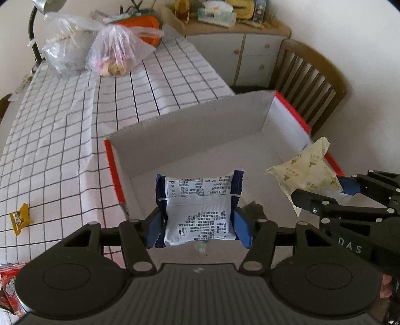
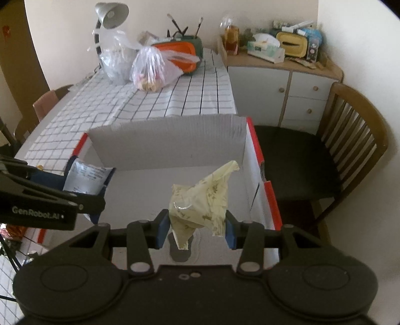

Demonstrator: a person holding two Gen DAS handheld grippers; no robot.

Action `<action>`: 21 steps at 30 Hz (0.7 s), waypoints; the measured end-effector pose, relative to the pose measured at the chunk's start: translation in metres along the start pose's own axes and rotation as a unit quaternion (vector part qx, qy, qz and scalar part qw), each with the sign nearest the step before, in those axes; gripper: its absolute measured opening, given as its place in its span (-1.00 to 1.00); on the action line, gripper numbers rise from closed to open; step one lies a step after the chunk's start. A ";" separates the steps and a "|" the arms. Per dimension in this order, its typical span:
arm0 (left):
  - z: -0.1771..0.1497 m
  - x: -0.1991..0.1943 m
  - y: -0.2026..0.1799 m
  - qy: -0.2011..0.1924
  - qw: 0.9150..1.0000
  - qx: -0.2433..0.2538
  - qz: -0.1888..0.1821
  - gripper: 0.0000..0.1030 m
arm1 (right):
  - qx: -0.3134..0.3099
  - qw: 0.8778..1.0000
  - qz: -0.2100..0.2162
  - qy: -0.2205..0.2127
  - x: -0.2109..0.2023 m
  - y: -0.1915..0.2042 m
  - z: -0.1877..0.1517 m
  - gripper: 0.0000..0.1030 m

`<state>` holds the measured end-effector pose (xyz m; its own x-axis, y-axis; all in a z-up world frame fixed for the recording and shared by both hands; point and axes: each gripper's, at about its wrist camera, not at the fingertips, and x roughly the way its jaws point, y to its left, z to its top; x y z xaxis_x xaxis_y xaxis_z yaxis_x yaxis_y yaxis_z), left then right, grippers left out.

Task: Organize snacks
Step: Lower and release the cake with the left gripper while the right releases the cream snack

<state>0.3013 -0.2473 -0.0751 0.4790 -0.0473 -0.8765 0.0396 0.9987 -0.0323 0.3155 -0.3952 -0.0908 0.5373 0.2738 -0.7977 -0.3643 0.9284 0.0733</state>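
Observation:
My left gripper (image 1: 198, 228) is shut on a blue-and-white snack packet (image 1: 200, 210) and holds it above the open cardboard box (image 1: 190, 135) with red edges. My right gripper (image 2: 196, 230) is shut on a pale yellow-green snack packet (image 2: 202, 200), also held over the box interior. In the left wrist view the right gripper (image 1: 332, 192) with its pale packet (image 1: 305, 172) is at the right, over the box's right side. In the right wrist view the left gripper (image 2: 75, 192) with the blue packet (image 2: 86, 180) is at the left. The box floor (image 2: 150, 190) looks bare.
A yellow snack (image 1: 20, 218) and a red packet (image 1: 10, 290) lie on the checked tablecloth (image 1: 62, 130) left of the box. Plastic bags (image 1: 110, 50), an orange case (image 1: 142, 27) and a lamp (image 2: 110, 15) stand at the far end. A wooden chair (image 2: 325, 155) and a cabinet (image 2: 282, 82) are to the right.

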 end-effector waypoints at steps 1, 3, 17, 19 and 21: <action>0.002 0.006 -0.002 0.007 1.000 0.001 0.001 0.17 | -0.001 1.000 -0.001 0.005 0.005 -0.001 0.001 -0.17; 0.005 0.017 -0.004 0.017 1.000 0.004 0.007 0.17 | -0.003 1.000 -0.001 0.014 0.015 -0.003 0.001 -0.16; 0.017 0.071 -0.015 0.076 0.997 0.011 0.018 0.17 | -0.023 0.998 -0.005 0.061 0.058 -0.005 0.002 -0.16; 0.017 0.076 -0.014 0.084 0.996 0.010 0.018 0.17 | -0.025 0.998 -0.005 0.064 0.060 -0.005 0.001 -0.15; 0.019 0.079 -0.013 0.091 0.996 0.007 0.016 0.17 | -0.028 0.997 -0.005 0.065 0.061 -0.004 0.001 -0.14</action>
<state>0.3553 -0.2648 -0.1351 0.3140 -0.0107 -0.9494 0.0398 0.9992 0.0019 0.3506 -0.3824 -0.1395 0.4393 0.2254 -0.8696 -0.4036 0.9143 0.0331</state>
